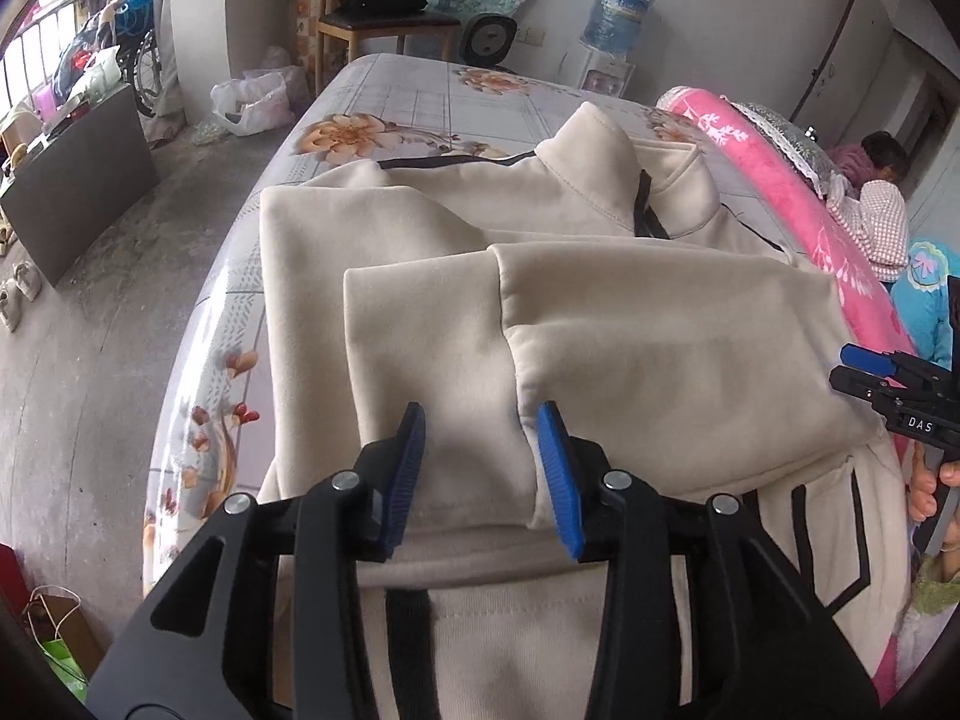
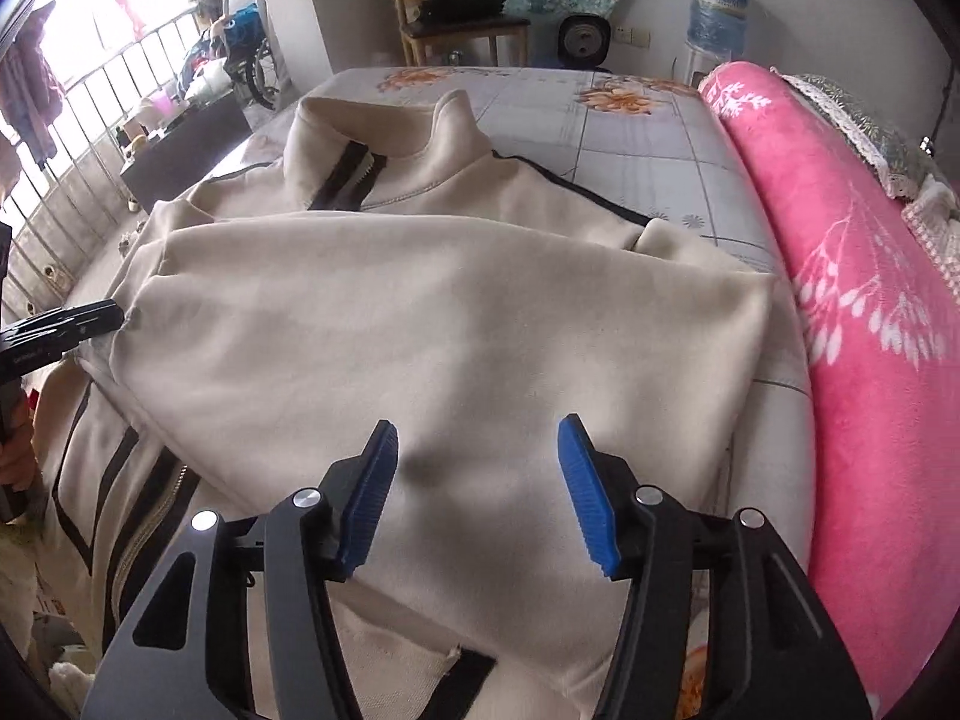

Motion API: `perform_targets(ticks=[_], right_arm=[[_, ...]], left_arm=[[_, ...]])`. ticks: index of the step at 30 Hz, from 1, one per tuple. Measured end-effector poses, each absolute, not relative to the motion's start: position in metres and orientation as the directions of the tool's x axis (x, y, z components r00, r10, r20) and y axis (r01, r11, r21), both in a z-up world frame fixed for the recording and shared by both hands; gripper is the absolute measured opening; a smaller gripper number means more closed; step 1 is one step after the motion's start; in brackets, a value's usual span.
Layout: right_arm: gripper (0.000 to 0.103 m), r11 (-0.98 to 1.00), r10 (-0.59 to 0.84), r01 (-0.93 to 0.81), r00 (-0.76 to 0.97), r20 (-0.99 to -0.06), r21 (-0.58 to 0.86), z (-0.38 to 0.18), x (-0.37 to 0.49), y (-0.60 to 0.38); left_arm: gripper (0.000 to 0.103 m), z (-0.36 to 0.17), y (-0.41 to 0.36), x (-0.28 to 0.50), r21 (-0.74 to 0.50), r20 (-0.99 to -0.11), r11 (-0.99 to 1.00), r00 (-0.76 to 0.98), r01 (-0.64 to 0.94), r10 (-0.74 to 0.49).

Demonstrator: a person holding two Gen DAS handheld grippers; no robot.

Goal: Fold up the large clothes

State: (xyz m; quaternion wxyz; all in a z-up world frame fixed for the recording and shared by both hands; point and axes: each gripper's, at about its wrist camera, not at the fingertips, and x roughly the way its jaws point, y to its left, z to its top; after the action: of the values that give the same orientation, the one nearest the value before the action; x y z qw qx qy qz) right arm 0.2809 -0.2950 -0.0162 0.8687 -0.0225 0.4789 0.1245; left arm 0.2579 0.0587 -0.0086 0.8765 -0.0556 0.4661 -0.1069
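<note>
A cream zip jacket [image 1: 600, 312] with black trim lies on the bed, collar at the far end, both sleeves folded across its chest. It fills the right wrist view [image 2: 420, 312] too. My left gripper [image 1: 480, 426] is open, its blue pads just above the sleeve cuffs near the jacket's middle. My right gripper [image 2: 477, 438] is open and empty above the folded sleeve; it also shows at the right edge of the left wrist view [image 1: 864, 372]. The left gripper's tip shows at the left edge of the right wrist view [image 2: 90, 315].
The bed sheet [image 1: 384, 102] is grey with orange flowers. A rolled pink blanket [image 2: 870, 312] lies along the bed's right side. Beyond the bed stand a wooden chair [image 1: 384, 18], a fan and a water dispenser [image 1: 612, 42]. The concrete floor [image 1: 90, 324] is to the left.
</note>
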Motion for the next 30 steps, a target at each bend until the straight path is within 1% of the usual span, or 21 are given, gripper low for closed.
perform_targets(ticks=[1, 2, 3, 4, 7, 8, 9, 10, 12, 13, 14, 15, 17, 19, 23, 24, 26, 28, 30], right_arm=[[0.055, 0.966, 0.207, -0.244, 0.518, -0.83, 0.088, -0.01, 0.271, -0.295], [0.056, 0.964, 0.215, -0.248, 0.526, -0.823, 0.094, -0.004, 0.26, -0.295], [0.057, 0.964, 0.216, -0.247, 0.528, -0.821, 0.094, -0.003, 0.253, -0.294], [0.058, 0.965, 0.214, -0.243, 0.525, -0.824, 0.095, -0.005, 0.245, -0.295], [0.058, 0.977, 0.181, -0.187, 0.498, -0.848, 0.1, -0.028, 0.244, -0.306], [0.058, 0.983, 0.167, -0.152, 0.485, -0.858, 0.105, -0.036, 0.246, -0.311], [0.057, 0.983, 0.176, -0.125, 0.483, -0.858, 0.131, -0.04, 0.243, -0.316], [0.057, 0.983, 0.184, -0.11, 0.494, -0.85, 0.149, -0.037, 0.238, -0.318], [0.057, 0.983, 0.183, -0.096, 0.533, -0.826, 0.156, -0.021, 0.216, -0.319], [0.058, 0.983, 0.184, -0.103, 0.558, -0.809, 0.153, -0.011, 0.199, -0.318], [0.059, 0.981, 0.194, -0.112, 0.57, -0.799, 0.158, -0.005, 0.185, -0.316], [0.06, 0.978, 0.21, -0.125, 0.574, -0.792, 0.169, -0.002, 0.168, -0.313], [0.065, 0.973, 0.232, -0.141, 0.557, -0.798, 0.184, -0.004, 0.139, -0.305], [0.065, 0.971, 0.239, -0.149, 0.533, -0.811, 0.189, -0.013, 0.113, -0.297], [0.066, 0.984, 0.177, -0.105, 0.512, -0.84, 0.144, -0.043, 0.076, -0.283], [0.067, 0.989, 0.144, -0.106, 0.527, -0.838, 0.103, -0.046, 0.071, -0.279], [0.068, 0.995, 0.073, -0.098, 0.539, -0.839, 0.024, -0.044, 0.065, -0.269], [0.069, 0.994, 0.08, -0.105, 0.562, -0.823, 0.025, -0.033, 0.061, -0.265], [0.075, 0.992, 0.103, -0.115, 0.582, -0.807, 0.044, -0.024, 0.056, -0.261]], left_arm=[[0.041, -0.004, 0.06, 0.25, -0.208, -0.801, 0.967, 0.542, 0.151, -0.256], [0.047, -0.001, 0.061, 0.242, -0.218, -0.795, 0.962, 0.541, 0.167, -0.274], [0.051, 0.0, 0.06, 0.235, -0.222, -0.793, 0.958, 0.538, 0.18, -0.285], [0.055, -0.004, 0.059, 0.231, -0.208, -0.804, 0.96, 0.528, 0.185, -0.276], [0.055, -0.032, 0.053, 0.233, -0.127, -0.855, 0.979, 0.483, 0.16, -0.19], [0.055, -0.03, 0.051, 0.229, -0.106, -0.836, 0.981, 0.519, 0.164, -0.177], [0.055, -0.028, 0.049, 0.227, -0.08, -0.843, 0.984, 0.516, 0.16, -0.152], [0.055, -0.026, 0.048, 0.224, -0.072, -0.848, 0.986, 0.511, 0.152, -0.141], [0.055, -0.014, 0.053, 0.208, -0.106, -0.833, 0.984, 0.527, 0.144, -0.167], [0.057, -0.008, 0.056, 0.198, -0.116, -0.825, 0.982, 0.537, 0.147, -0.177], [0.062, -0.003, 0.058, 0.186, -0.117, -0.817, 0.982, 0.548, 0.145, -0.179], [0.065, 0.001, 0.061, 0.17, -0.12, -0.808, 0.982, 0.561, 0.142, -0.18], [0.071, 0.002, 0.063, 0.147, -0.121, -0.806, 0.983, 0.564, 0.141, -0.18], [0.076, -0.004, 0.062, 0.122, -0.098, -0.816, 0.985, 0.556, 0.139, -0.159], [0.08, -0.029, 0.059, 0.093, -0.012, -0.836, 0.997, 0.547, 0.08, -0.053], [0.08, -0.039, 0.06, 0.091, 0.017, -0.848, 0.999, 0.53, 0.046, -0.01], [0.082, -0.041, 0.066, 0.081, -0.011, -0.839, 1.0, 0.544, -0.002, -0.008], [0.082, -0.036, 0.067, 0.077, -0.034, -0.84, 0.999, 0.542, -0.013, -0.021], [0.082, -0.031, 0.065, 0.073, -0.055, -0.831, 0.998, 0.555, -0.008, -0.041]])
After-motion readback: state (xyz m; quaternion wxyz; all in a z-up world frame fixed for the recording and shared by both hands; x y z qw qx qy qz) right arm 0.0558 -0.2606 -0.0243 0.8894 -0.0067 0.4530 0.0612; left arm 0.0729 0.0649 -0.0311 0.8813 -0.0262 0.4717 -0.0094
